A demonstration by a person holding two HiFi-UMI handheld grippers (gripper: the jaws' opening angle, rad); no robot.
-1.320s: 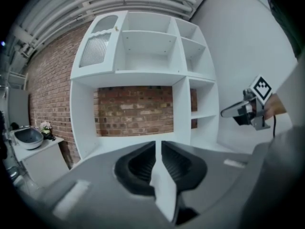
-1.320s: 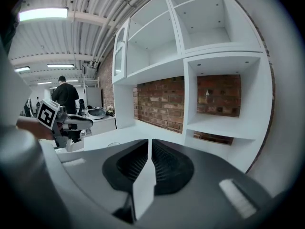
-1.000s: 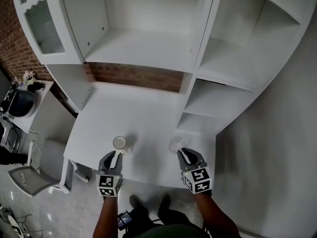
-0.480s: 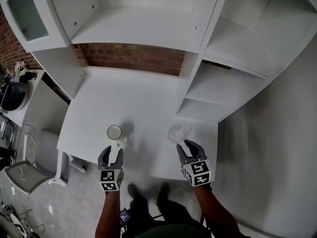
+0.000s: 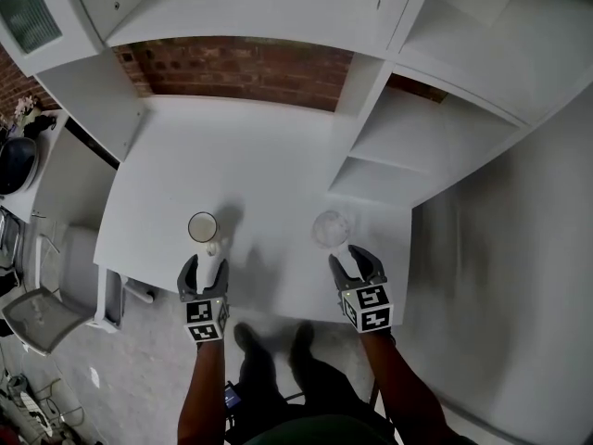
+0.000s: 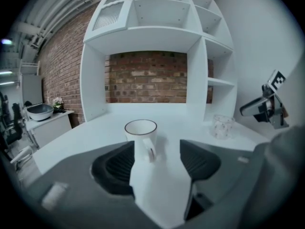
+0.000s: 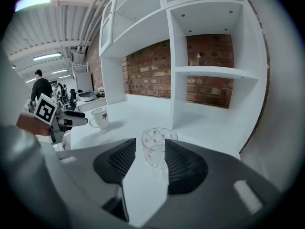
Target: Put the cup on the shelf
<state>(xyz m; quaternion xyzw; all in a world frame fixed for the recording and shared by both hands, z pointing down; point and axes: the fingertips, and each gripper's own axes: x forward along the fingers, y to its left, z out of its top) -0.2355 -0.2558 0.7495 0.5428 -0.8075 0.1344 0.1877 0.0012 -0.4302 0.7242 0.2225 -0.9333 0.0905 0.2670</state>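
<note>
Bystander [image 7: 42,87] in right gripper view only, both grippers' [image 5: 206,260] [image 5: 352,256] jaws just opened, gripping nothing

Bright even light, soft shadows, fisheye-dark edges

Cup [image 5: 202,227] left of glass [image 5: 330,229] (both on desk [image 5: 269,160])
</note>
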